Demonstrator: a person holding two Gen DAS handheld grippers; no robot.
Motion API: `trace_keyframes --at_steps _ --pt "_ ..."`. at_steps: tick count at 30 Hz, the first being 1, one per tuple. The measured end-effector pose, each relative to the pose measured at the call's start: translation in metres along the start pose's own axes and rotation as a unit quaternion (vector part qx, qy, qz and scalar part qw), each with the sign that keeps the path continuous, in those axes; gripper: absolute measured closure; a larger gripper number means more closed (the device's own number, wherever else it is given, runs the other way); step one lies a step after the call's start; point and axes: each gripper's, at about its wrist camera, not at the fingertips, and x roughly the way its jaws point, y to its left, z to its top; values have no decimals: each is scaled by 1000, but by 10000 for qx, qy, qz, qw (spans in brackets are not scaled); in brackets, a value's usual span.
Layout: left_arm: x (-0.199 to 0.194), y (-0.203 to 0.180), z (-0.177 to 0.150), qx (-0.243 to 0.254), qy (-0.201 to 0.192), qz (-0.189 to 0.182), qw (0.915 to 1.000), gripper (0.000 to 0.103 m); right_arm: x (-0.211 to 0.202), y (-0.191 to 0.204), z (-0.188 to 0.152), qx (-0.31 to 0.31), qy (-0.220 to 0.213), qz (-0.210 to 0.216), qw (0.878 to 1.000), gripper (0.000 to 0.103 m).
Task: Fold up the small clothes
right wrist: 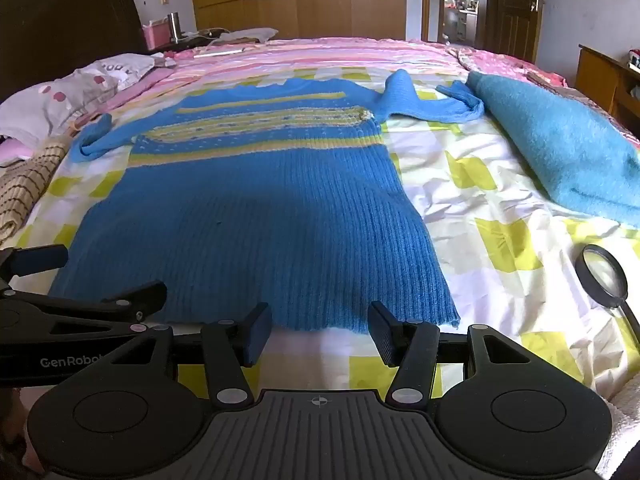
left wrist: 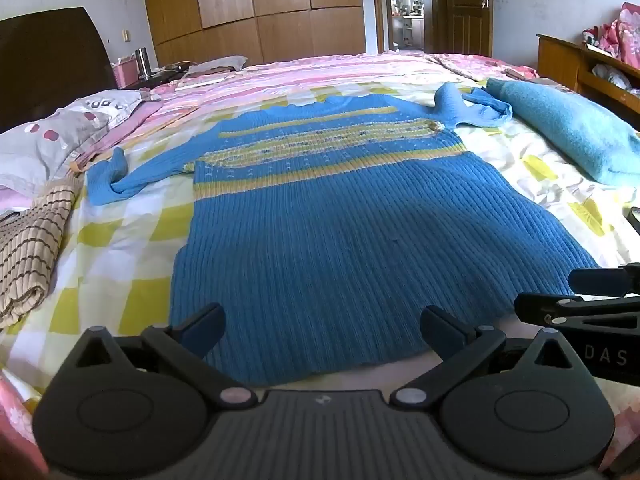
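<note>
A small blue ribbed sweater (left wrist: 340,232) with yellow stripes lies flat on the bed, hem towards me, sleeves spread to both sides. It also shows in the right wrist view (right wrist: 256,216). My left gripper (left wrist: 322,330) is open and empty, its fingers over the sweater's hem. My right gripper (right wrist: 320,330) is open and empty just in front of the hem's right part. Each gripper appears at the edge of the other's view.
The bed has a yellow-checked sheet (right wrist: 480,216). A folded teal garment (right wrist: 560,148) lies at the right, a striped beige garment (left wrist: 28,256) at the left, pillows (left wrist: 52,136) at far left. A magnifying glass (right wrist: 602,276) lies at the right.
</note>
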Motion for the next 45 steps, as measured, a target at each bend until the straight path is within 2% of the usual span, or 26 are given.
trace_keyframes --at_steps 9,45 --pt "2 -2 -4 67 -36 90 9999 0 0 0 0 -52 -44 -29 10000 47" --pt "-2 2 4 -27 -170 144 9997 0 -2 12 7 -544 -339 -374 9972 46"
